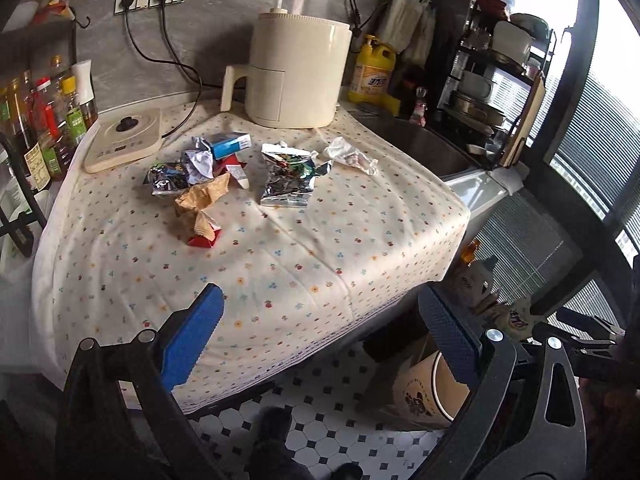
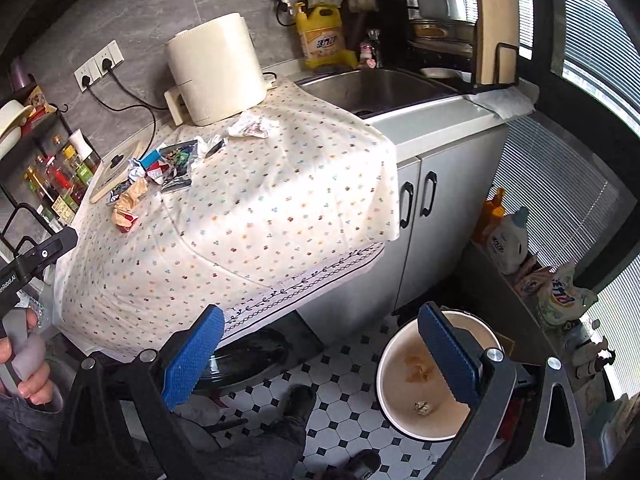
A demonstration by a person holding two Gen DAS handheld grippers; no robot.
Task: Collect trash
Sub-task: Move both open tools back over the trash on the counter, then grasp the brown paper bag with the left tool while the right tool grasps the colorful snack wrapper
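Several pieces of trash lie on the flowered tablecloth [image 1: 280, 264]: a silver foil wrapper [image 1: 290, 178], a crumpled white paper [image 1: 350, 156], a brown paper with a red wrapper [image 1: 202, 208], a blue box [image 1: 231, 145] and another foil bag [image 1: 168, 178]. The same heap [image 2: 160, 172] and white paper [image 2: 250, 126] show far off in the right wrist view. A round bin [image 2: 424, 376] stands on the floor holding a small crumpled ball [image 2: 422, 407]. My left gripper [image 1: 320, 344] is open and empty above the table's front edge. My right gripper [image 2: 320, 352] is open and empty, its right finger over the bin.
A cream air fryer [image 1: 296, 72], an induction cooker [image 1: 124, 144] and oil bottles [image 1: 52, 120] stand at the back and left. A sink [image 2: 372, 88] with a dish rack [image 2: 460, 20] is to the right. Bags [image 2: 560, 296] line the floor by the window.
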